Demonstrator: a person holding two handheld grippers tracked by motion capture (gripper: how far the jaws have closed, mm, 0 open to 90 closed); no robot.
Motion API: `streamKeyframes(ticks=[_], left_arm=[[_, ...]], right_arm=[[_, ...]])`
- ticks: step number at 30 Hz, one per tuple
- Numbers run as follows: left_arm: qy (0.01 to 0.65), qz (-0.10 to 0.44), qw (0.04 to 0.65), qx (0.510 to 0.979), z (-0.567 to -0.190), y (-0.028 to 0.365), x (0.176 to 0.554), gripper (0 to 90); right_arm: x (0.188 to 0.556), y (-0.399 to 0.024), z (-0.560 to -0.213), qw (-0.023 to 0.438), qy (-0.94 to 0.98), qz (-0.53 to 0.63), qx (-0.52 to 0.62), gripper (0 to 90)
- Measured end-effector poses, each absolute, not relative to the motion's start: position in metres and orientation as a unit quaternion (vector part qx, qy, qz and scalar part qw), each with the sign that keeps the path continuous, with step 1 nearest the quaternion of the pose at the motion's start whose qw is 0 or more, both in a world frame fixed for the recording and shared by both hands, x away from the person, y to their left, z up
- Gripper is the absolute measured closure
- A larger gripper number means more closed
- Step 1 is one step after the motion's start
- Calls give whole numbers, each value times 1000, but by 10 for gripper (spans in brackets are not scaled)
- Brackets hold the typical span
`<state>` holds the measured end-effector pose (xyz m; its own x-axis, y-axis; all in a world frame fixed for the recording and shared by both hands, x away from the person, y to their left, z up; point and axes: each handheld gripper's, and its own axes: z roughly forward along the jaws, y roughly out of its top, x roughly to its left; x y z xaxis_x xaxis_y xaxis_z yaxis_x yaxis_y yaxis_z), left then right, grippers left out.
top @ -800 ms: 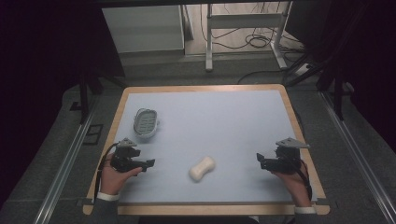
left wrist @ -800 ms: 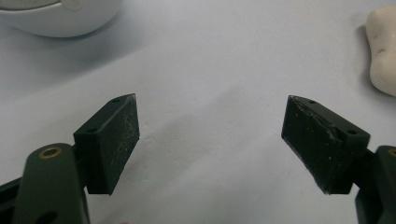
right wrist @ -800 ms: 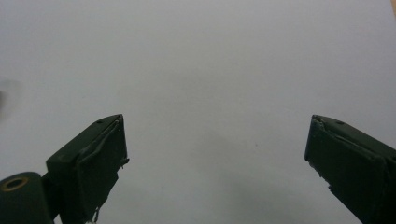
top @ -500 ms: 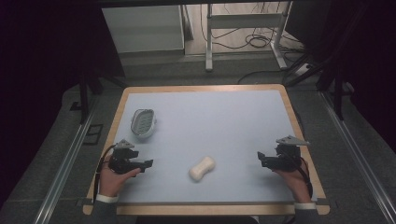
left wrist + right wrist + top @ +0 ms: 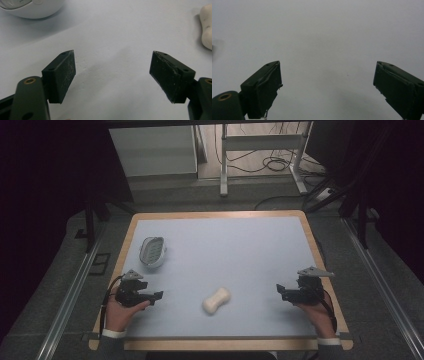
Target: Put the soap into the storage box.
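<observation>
We see no legible writing: left tool (image 5: 156, 295) and right tool (image 5: 281, 291) w/ jaws wide, nothing held, low over the table (image 5: 240, 250), the white bone-shaped piece (image 5: 216, 300) lying btwn them near the front edge, an oval white dish (image 5: 152, 251) at rear left.

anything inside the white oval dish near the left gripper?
The white oval dish shows a ridged, slotted insert and nothing lying on it. Whatever sits below that insert is covered. The cream bone-shaped soap bar lies apart, on the pale blue mat.
</observation>
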<state>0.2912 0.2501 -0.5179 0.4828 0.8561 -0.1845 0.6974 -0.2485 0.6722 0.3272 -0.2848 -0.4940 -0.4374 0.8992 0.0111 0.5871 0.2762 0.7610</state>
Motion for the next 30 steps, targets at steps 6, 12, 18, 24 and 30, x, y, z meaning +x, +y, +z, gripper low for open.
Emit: streamKeyframes(ticks=[6, 12, 18, 24, 30], left_arm=[[498, 114, 360, 781, -515, 250, 289, 218], [497, 128, 362, 778, -503, 246, 282, 222], [492, 128, 347, 788, -494, 241, 282, 219], [483, 120, 340, 798, -487, 234, 285, 216], [469, 116, 334, 809, -483, 227, 287, 220]], right_arm=[[327, -284, -494, 216, 770, 359, 481, 89], [323, -291, -491, 218, 760, 374, 485, 103], [322, -296, -490, 221, 759, 376, 483, 107], [321, -295, -491, 236, 756, 371, 485, 112], [322, -297, -494, 231, 757, 366, 489, 112]])
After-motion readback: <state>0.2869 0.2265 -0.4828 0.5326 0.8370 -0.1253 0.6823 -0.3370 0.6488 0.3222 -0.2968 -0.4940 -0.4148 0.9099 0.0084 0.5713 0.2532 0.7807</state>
